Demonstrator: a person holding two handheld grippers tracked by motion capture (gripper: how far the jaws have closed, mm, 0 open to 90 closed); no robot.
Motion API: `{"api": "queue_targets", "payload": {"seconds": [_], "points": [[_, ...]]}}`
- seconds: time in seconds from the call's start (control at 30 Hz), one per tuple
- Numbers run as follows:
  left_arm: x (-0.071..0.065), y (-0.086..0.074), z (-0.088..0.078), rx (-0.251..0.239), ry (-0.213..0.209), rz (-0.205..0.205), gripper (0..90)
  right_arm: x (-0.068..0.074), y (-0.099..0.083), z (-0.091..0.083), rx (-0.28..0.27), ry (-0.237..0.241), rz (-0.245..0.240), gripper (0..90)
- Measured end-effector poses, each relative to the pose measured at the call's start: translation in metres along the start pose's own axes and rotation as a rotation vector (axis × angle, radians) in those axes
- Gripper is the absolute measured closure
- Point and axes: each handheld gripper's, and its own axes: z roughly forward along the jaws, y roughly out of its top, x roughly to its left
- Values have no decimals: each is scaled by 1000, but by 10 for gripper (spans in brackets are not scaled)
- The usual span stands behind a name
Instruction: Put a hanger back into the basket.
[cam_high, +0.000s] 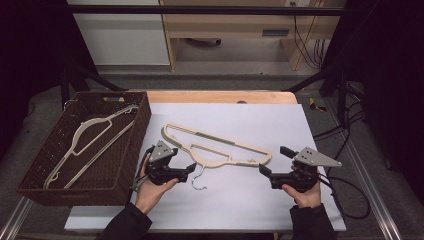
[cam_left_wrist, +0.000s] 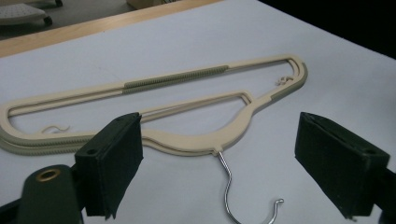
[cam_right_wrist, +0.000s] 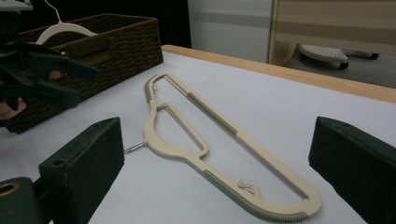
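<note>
A beige hanger (cam_high: 216, 145) lies flat on the white sheet (cam_high: 240, 200), and its metal hook (cam_high: 199, 181) points toward the near edge. My left gripper (cam_high: 189, 171) sits low just left of the hook, open. In the left gripper view the hook (cam_left_wrist: 229, 186) and the neck of the hanger (cam_left_wrist: 177, 79) lie between the wide-apart jaws, untouched. My right gripper (cam_high: 272, 160) stands open by the hanger's right end. In the right gripper view the hanger (cam_right_wrist: 219, 123) stretches away between the jaws, with the left gripper (cam_right_wrist: 84, 86) farther off.
A dark wicker basket (cam_high: 145, 115) stands at the left of the sheet and holds a white hanger (cam_high: 90, 135). The basket (cam_right_wrist: 116, 42) is close to the left gripper. The table's wooden edge (cam_high: 220, 96) runs behind the sheet. Cables (cam_high: 345, 145) trail at the right.
</note>
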Motion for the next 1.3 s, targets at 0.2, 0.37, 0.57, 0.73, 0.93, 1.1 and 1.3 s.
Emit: {"api": "queue_targets", "payload": {"seconds": [0.2, 0.37, 0.57, 0.73, 0.93, 1.1, 1.3], "points": [[-8, -8, 26, 68, -3, -12, 210, 0, -1, 2, 8, 1, -6, 38], [-10, -16, 39, 111, 8, -21, 282, 0, -1, 2, 6, 2, -4, 39], [-11, -21, 54, 152, 9, -46, 418, 1, -1, 3, 12, 3, -2, 39], [-13, -26, 63, 187, 4, -53, 539, 1, -2, 4, 12, 4, -3, 39], [-17, -31, 69, 199, 14, -46, 636, 1, -2, 4, 15, 6, -5, 39], [-18, -33, 72, 209, 27, -43, 728, 1, -2, 5, 17, 6, -3, 39], [-22, -33, 73, 210, 60, -44, 816, 1, -2, 5, 17, 7, -3, 39]]}}
